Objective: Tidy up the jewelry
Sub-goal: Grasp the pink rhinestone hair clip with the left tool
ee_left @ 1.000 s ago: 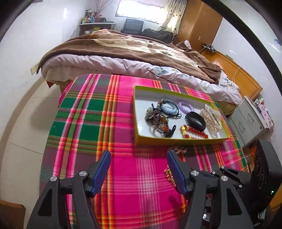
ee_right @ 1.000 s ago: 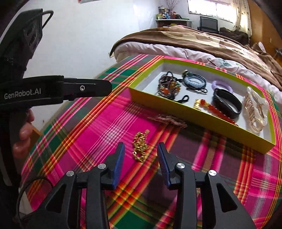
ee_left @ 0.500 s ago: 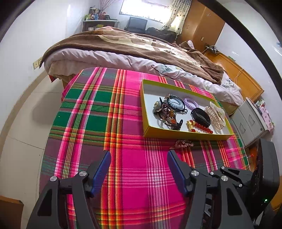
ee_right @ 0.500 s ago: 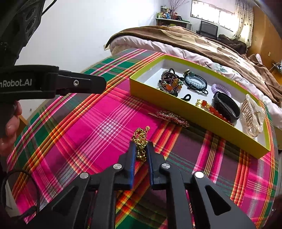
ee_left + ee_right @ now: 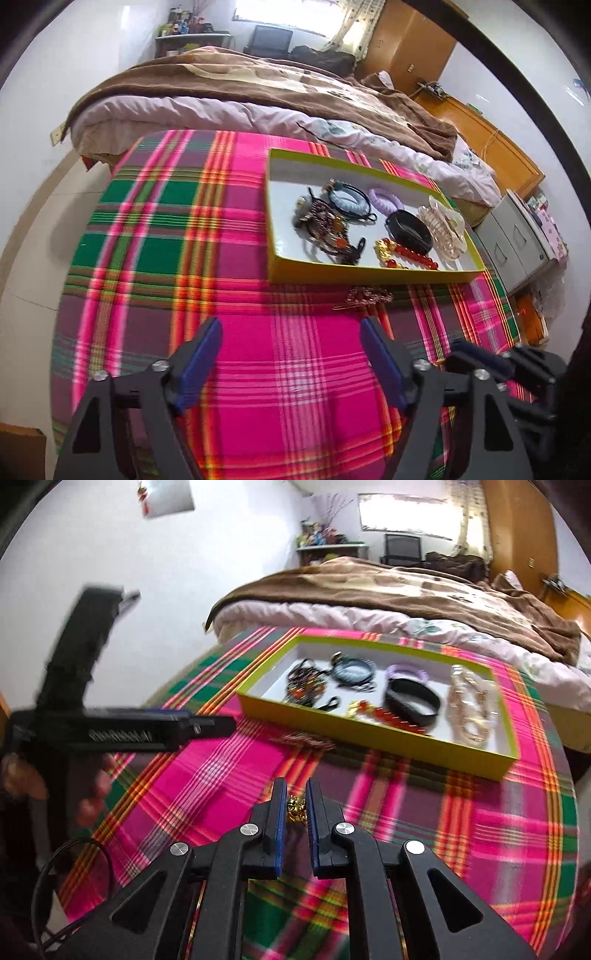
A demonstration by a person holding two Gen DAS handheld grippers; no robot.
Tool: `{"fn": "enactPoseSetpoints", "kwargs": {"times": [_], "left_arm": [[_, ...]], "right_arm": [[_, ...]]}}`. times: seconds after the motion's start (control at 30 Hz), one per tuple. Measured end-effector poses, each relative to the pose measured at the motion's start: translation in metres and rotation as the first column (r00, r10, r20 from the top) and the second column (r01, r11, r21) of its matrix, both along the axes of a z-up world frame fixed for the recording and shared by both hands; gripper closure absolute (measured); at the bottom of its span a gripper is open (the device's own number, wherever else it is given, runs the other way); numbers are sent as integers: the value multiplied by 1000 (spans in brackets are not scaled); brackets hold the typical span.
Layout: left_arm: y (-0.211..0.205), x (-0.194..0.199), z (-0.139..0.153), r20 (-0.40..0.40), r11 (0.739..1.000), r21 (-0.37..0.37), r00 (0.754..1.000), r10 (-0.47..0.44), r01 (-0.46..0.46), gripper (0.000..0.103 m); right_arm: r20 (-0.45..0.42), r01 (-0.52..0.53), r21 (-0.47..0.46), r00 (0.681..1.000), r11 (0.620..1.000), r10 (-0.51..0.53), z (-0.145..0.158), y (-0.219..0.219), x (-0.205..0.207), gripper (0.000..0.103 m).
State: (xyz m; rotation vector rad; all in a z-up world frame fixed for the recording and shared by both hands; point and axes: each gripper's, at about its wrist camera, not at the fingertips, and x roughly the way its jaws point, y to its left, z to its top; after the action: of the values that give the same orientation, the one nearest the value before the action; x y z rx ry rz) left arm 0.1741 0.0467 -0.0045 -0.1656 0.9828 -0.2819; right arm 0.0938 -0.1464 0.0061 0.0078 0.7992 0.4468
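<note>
Two tools are shown above a plaid-covered tabletop (image 5: 280, 369). The right tool (image 5: 295, 805), at the lower centre of the right wrist view, is closed to a narrow slit on a gold chain (image 5: 296, 808), of which only a small bunch is seen between the blue pads; how much of it hangs below is hidden by the fingers. The left tool (image 5: 290, 354) is held wide, its jaws opening, with nothing between them but bare cloth.

Risk is judged as follows. The chain appears to be pinched by a few links only, so it could slide out under its own weight if the tool is swung or tilted on the way to the tray. A trailing end could also be caught on the near wall of the yellow-green tray (image 5: 369, 738), or dropped short of it.

A reddish-brown hair clip (image 5: 304, 740) is left on the cloth just beside that near wall, upward of the right tool in the frame, and could be dragged by a low pass. In the left wrist view the clip (image 5: 364, 297) lies just beyond the left tool's right finger, between it and the tray (image 5: 369, 273), apart from the pads.
</note>
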Motion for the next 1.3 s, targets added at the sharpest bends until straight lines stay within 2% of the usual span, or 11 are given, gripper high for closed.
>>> {"fn": "enactPoseSetpoints", "kwargs": {"times": [0.1, 0.2, 0.53, 0.7, 0.8, 1.07, 1.23, 1.3], "left_arm": [[-10, 8, -7, -6, 1000, -10, 1000, -30, 30, 25], [-22, 16, -11, -7, 998, 38, 999, -43, 43, 25], [-59, 29, -22, 1, 986, 121, 993, -115, 114, 25], [-69, 29, -22, 13, 984, 126, 991, -131, 129, 25], [-77, 28, -24, 24, 979, 158, 990, -136, 131, 25], [-94, 17, -24, 28, 971, 155, 982, -186, 180, 26], [-96, 18, -22, 36, 973, 178, 988, -152, 144, 53], [-95, 18, -21, 35, 973, 187, 989, -142, 133, 59]], "right_arm": [[14, 35, 15, 999, 999, -35, 7, -16, -4, 93], [22, 67, 20, 997, 998, -67, 10, -29, -5, 93], [22, 100, 46, 995, 994, -101, 9, -50, -7, 93], [15, 111, 59, 994, 992, -112, 7, -56, -9, 93], [12, 118, 64, 993, 991, -119, 5, -59, -8, 93], [3, 132, 77, 991, 988, -132, 2, -65, -7, 93], [-3, 135, 83, 991, 987, -136, 1, -69, -7, 93], [-1, 136, 83, 991, 987, -136, 1, -69, -7, 93]]}}
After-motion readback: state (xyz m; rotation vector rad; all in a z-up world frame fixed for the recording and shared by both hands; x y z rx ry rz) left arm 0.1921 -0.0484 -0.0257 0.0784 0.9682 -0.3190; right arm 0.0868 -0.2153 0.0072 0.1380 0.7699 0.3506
